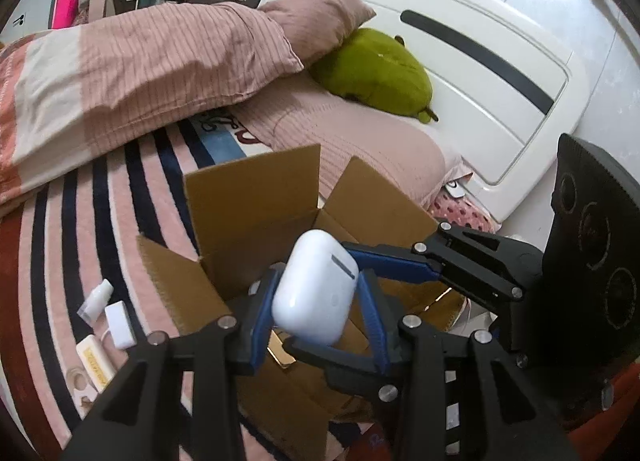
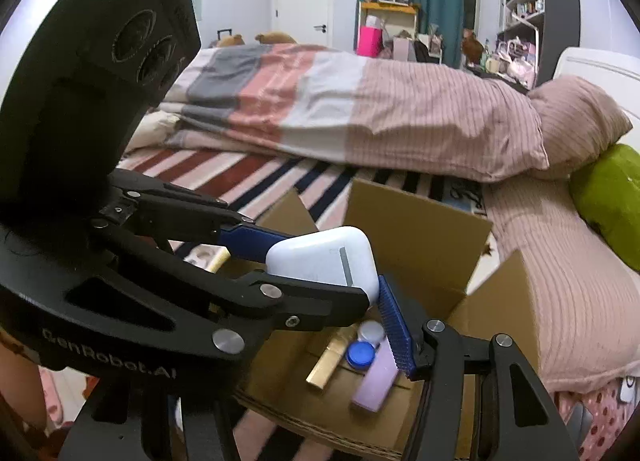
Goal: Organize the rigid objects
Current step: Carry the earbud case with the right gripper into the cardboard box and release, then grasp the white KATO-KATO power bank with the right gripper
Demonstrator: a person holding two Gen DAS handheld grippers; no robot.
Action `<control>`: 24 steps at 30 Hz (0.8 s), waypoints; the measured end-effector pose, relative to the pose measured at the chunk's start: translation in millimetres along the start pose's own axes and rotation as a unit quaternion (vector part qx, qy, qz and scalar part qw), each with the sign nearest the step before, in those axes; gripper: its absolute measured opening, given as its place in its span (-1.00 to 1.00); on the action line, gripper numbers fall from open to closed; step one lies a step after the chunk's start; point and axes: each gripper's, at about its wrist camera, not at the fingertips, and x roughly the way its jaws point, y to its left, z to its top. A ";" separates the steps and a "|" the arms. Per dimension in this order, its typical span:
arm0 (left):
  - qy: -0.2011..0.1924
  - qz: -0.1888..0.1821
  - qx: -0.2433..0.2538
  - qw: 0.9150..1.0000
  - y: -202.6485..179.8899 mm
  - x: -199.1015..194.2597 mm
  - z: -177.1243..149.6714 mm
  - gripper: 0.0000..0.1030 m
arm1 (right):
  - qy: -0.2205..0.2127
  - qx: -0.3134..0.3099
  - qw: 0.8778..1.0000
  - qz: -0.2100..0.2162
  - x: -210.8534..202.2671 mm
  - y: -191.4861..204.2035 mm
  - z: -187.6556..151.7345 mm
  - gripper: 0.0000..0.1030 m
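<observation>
A white earbud case hangs over an open cardboard box on the bed. My left gripper is shut on its two sides with blue pads. My right gripper grips the same case lengthwise. One of its fingers reaches the case's top edge, and its right pad touches the case's end. The other finger is hidden behind the left gripper. In the box lie a gold tube, a blue-capped pot and a lilac case.
Small white items and a cream bar lie on the striped blanket left of the box. A folded pink quilt, pillows, a green plush and the white headboard lie beyond it.
</observation>
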 end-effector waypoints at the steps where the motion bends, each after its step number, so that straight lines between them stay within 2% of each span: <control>1: 0.002 0.002 0.001 1.000 -1.3 2.2 0.3 -0.27 | 0.003 0.003 1.000 0.000 0.4 -2.8 -1.6 0.00; 3: 0.005 0.007 0.000 1.000 -3.0 5.5 0.7 -0.25 | 0.006 0.008 1.000 0.001 -0.5 -6.4 -5.0 0.00; 4: 0.007 0.013 0.000 1.000 -4.1 6.4 0.6 -0.11 | 0.008 0.010 1.000 0.001 0.0 -6.3 -5.4 0.00; 5: 0.006 0.022 0.003 1.000 -5.1 6.1 0.1 0.12 | 0.012 0.013 1.000 -0.002 1.2 -7.0 -5.8 0.00; 7: -0.004 0.038 0.006 0.999 -6.7 2.2 -0.3 0.40 | 0.017 0.014 1.000 -0.010 2.7 -7.4 -6.4 0.05; 8: -0.008 0.040 0.007 0.999 -7.0 -1.3 -0.4 0.45 | 0.017 0.014 1.000 -0.013 1.9 -7.1 -6.6 0.19; 9: -0.012 0.040 0.006 0.999 -6.1 -4.3 -0.3 0.46 | 0.016 0.014 1.000 -0.014 1.3 -7.8 -6.6 0.30; 11: -0.017 0.045 0.005 0.999 -5.1 -9.6 -0.7 0.53 | 0.014 0.016 1.000 -0.014 -1.4 -8.5 -6.2 0.35; 24: -0.064 0.075 -0.016 0.995 18.5 -65.3 -19.1 0.55 | 0.024 0.012 1.000 -0.013 -7.9 13.1 1.6 0.36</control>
